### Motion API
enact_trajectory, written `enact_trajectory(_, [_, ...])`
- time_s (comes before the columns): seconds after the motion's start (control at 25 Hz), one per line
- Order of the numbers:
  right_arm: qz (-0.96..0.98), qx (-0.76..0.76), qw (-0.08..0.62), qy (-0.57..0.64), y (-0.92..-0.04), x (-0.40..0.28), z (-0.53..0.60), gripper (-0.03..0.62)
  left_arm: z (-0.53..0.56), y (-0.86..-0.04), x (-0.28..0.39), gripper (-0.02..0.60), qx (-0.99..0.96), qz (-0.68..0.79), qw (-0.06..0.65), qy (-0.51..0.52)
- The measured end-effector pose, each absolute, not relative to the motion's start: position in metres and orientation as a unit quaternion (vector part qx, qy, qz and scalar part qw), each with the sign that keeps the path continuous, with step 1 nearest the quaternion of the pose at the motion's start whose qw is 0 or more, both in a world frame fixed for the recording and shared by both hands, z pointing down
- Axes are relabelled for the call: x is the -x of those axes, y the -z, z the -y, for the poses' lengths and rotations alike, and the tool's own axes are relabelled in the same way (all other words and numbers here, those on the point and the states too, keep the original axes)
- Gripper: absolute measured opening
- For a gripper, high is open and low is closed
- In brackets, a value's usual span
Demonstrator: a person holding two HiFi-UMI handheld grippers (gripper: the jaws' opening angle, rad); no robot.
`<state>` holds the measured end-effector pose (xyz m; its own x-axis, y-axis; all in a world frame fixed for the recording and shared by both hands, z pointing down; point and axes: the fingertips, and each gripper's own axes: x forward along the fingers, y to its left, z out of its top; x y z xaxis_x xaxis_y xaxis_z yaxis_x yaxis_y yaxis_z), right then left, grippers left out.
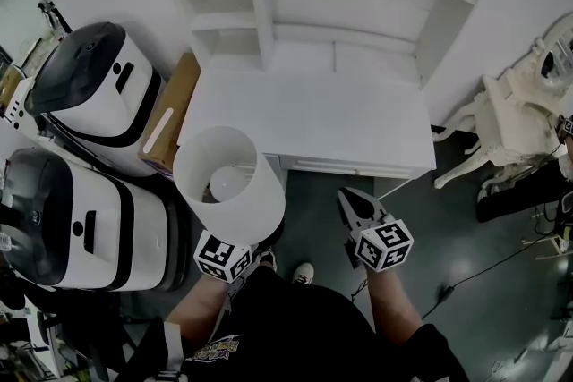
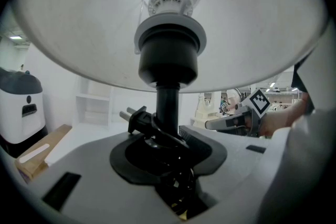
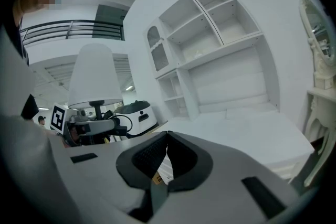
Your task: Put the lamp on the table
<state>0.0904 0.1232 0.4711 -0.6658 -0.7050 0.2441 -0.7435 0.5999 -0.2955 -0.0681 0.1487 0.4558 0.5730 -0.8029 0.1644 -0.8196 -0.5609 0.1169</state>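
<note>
Left gripper fingers clamped on the lamp, gripping low on its black stem. Cord and plug are bundled round the stem. Lamp upright, held up at the near left corner of the white table, not set down. Right gripper fingers pressed together, nothing between them, just right of the lamp.

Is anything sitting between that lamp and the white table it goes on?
Nothing visible does. The lamp, gripped by its black stem in the left tool, hangs just off the table's front corner, and the tabletop ahead looks bare. A cardboard box stands beside the table, off the path.
</note>
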Motion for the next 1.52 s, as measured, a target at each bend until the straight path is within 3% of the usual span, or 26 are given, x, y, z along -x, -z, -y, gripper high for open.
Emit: enact_trajectory(1.52, [0.872,-0.44,0.039,-0.21,-0.472,-0.049,-0.044,0.026,-0.064,-0.453,0.114,0.14,-0.897,0.429,0.091,-0.049])
